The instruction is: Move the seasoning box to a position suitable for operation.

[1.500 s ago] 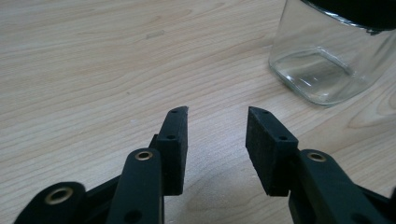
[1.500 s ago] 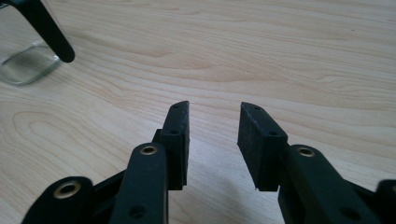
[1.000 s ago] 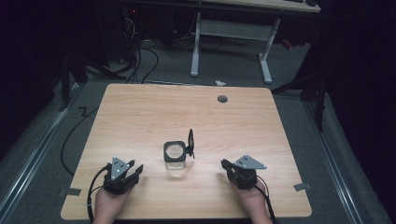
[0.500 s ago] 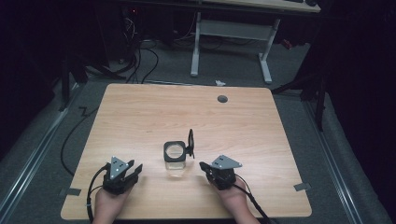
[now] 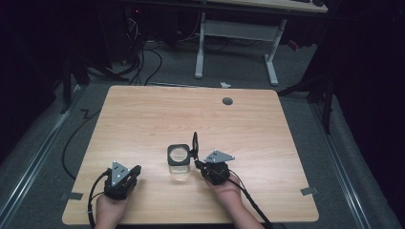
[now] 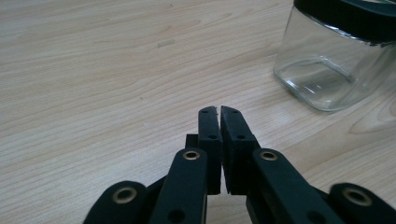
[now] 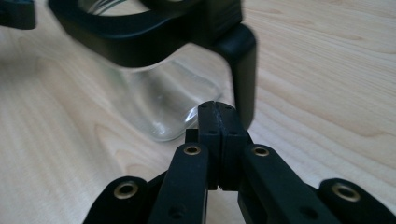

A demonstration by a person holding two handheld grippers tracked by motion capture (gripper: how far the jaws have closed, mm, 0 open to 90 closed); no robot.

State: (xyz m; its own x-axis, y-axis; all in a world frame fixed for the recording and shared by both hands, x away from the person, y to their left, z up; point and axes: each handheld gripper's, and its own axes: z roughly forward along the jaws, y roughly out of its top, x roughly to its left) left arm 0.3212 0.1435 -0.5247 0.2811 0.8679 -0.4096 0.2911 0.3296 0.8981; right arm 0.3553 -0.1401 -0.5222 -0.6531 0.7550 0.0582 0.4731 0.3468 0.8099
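the glass jar (image 5: 179,163) stands near the front middle of the bench (image 5: 143,119), its black collar around the mouth and its hinged lid (image 5: 195,141) flipped up on edge at the side nearer the right hand. in the right gripper view the clear body of the jar sits just beyond the tips, with the black collar arching overhead and the hinge post right beside the jaws. the right tool (image 7: 218,108) is clenched tight on nothing, jaws pressed flat together, very close to the jar's lower corner; whether it touches the glass i cannot tell. the left tool (image 6: 218,111) is also closed on nothing, only a hairline gap between its jaws, resting well apart from the jar, which shows at the upper right of its view.

the likely job is closing or handling that lid, and the risks look plain enough. the jar is empty and light, so a sideways nudge from the closed right tool against the hinge post could slide or tip it, with nothing bracing the far side since the left tool is too far off to steady it. clenched jaws cannot take hold of the lid either; they would only push it. smooth glass on smooth wood gives little resistance to skidding
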